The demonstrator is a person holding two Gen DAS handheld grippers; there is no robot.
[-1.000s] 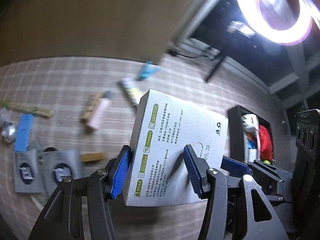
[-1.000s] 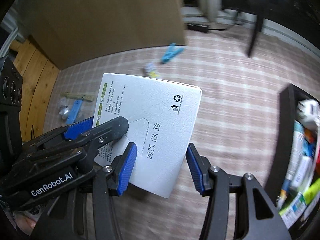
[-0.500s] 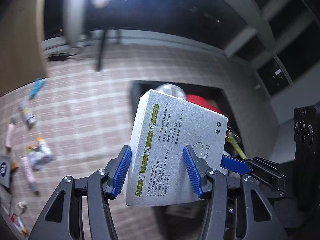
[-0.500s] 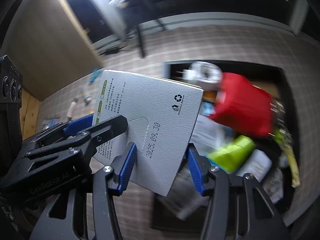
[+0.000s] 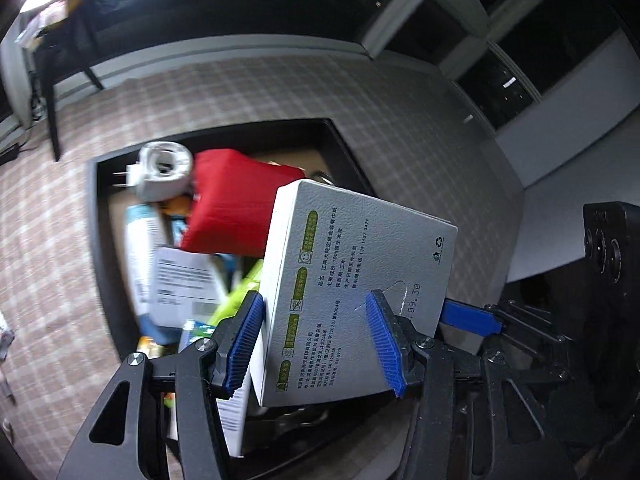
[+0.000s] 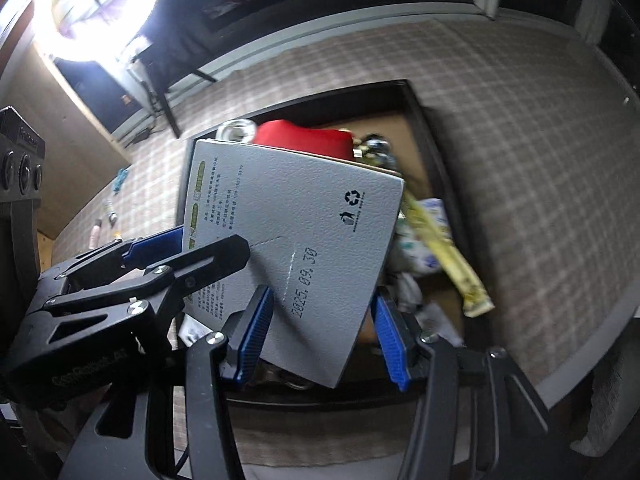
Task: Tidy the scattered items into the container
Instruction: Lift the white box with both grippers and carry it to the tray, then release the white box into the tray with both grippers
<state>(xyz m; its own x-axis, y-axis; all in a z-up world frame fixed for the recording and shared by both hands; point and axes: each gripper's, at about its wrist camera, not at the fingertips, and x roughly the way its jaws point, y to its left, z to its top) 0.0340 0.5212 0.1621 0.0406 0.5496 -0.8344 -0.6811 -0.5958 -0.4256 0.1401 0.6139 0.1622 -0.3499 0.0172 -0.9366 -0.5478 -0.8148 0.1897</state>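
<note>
In the left wrist view, we see our left gripper (image 5: 316, 340) grasping the white box (image 5: 360, 288) between its blue pads (image 5: 242, 344). The box hangs tilted above the black container (image 5: 96, 240), which stands on the checked floor (image 5: 400, 128). Inside the container, behind the box, lie a red pouch (image 5: 232, 208), a white charger (image 5: 164, 170) and a paper label (image 5: 184, 280).

In the right wrist view, our right gripper (image 6: 320, 336) clenches the same box (image 6: 304, 248) near its lower corner, with the left gripper's finger pressing on the box face. A yellow packet (image 6: 444, 256) lies in the container (image 6: 424, 128), to the right of the box.
</note>
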